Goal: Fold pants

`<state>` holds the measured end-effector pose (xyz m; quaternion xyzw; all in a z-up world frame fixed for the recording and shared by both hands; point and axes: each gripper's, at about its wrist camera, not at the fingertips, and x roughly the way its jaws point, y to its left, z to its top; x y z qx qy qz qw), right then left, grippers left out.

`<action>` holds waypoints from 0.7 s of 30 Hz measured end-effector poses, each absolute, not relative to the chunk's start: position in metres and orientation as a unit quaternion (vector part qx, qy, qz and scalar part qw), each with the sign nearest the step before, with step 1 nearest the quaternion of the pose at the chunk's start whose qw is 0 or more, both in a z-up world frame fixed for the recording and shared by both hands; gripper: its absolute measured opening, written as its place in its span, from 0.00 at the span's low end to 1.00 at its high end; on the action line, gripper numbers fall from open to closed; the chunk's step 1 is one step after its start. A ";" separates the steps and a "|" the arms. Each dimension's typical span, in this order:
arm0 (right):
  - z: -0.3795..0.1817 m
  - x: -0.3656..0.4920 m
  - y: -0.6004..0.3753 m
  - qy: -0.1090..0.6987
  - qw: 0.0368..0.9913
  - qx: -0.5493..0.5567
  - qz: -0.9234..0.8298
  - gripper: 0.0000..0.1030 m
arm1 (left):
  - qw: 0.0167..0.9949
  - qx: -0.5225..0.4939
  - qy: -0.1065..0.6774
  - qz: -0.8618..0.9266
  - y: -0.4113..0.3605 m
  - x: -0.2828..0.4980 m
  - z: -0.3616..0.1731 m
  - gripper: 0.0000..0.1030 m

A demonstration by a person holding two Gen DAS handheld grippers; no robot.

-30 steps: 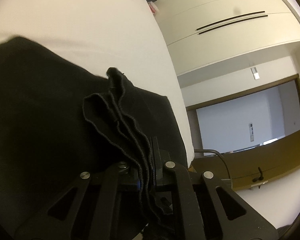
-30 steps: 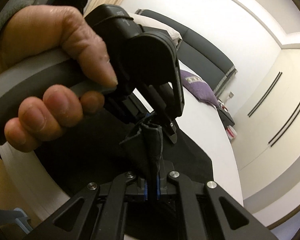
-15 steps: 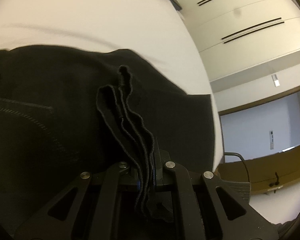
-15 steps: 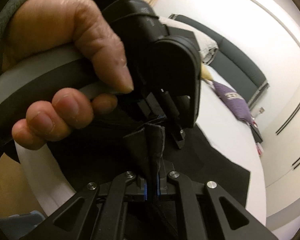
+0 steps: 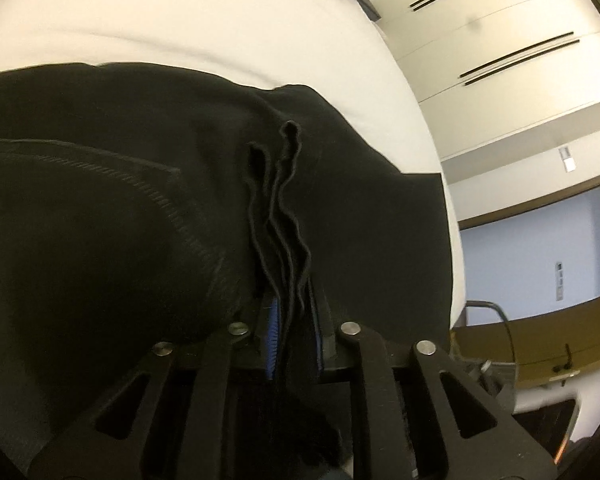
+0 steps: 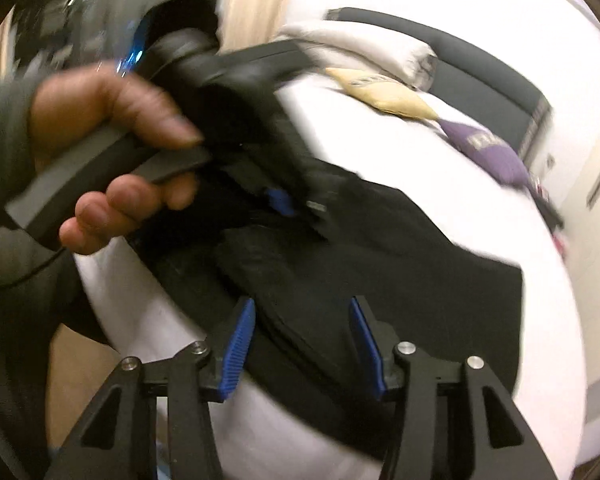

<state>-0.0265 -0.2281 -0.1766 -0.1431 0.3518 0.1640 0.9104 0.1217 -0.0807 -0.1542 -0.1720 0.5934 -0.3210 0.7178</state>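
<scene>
Black pants (image 5: 140, 220) lie folded on the white bed (image 5: 180, 12). My left gripper (image 5: 296, 296) points down at them. Its jaws are opening, the blue pads (image 5: 273, 320) stand slightly apart, and several hem layers still stand loosely between them. In the right wrist view the pants (image 6: 400, 280) spread across the bed's near corner. My right gripper (image 6: 302, 336) hovers over their edge. Its jaws are opening too, wide, and the fabric below touches neither pad. A hand (image 6: 112, 152) holds the left gripper (image 6: 296, 208), blurred, just beyond.
A cream pillow (image 6: 384, 94), a white pillow (image 6: 364, 46) and a purple cushion (image 6: 488, 152) lie by the dark headboard (image 6: 480, 64). Pale wardrobe doors (image 5: 500, 60) stand past the bed. A wooden ledge with a cable (image 5: 540, 340) is at the right. The floor (image 6: 80, 368) shows beside the bed's corner.
My right jaws have sprung apart and let go of the fabric fold. My left jaws have parted a little, baring the blue pads, and the hem layers have loosened. The right view has swung.
</scene>
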 end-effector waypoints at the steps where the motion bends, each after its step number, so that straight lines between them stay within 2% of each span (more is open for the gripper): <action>1: -0.170 -0.028 -0.246 0.357 0.914 -0.114 0.155 0.51 | 0.725 -0.161 0.591 -0.316 -0.078 0.119 -0.150 0.16; 5: -0.144 -0.011 -0.331 0.360 0.926 0.009 0.114 0.51 | 0.760 -0.126 0.566 -0.293 -0.077 0.112 -0.126 0.16; 10: -0.137 0.059 -0.410 0.378 0.895 0.197 0.132 0.51 | 0.759 -0.147 0.525 -0.357 -0.114 0.109 -0.101 0.16; 14: -0.171 0.113 -0.453 0.399 0.842 0.309 0.191 0.51 | 0.722 -0.138 0.554 -0.390 -0.159 0.101 -0.131 0.16; 17: -0.208 0.125 -0.434 0.428 0.810 0.357 0.181 0.50 | 0.713 -0.136 0.572 -0.382 -0.163 0.087 -0.166 0.16; 18: -0.231 0.130 -0.434 0.447 0.792 0.381 0.169 0.44 | 0.717 -0.152 0.559 -0.388 -0.157 0.082 -0.167 0.16; 20: -0.250 0.136 -0.446 0.443 0.781 0.410 0.163 0.09 | 0.716 -0.172 0.554 -0.388 -0.145 0.076 -0.170 0.16; 21: -0.252 0.134 -0.452 0.437 0.779 0.421 0.158 0.03 | 0.717 -0.180 0.551 -0.386 -0.141 0.072 -0.170 0.16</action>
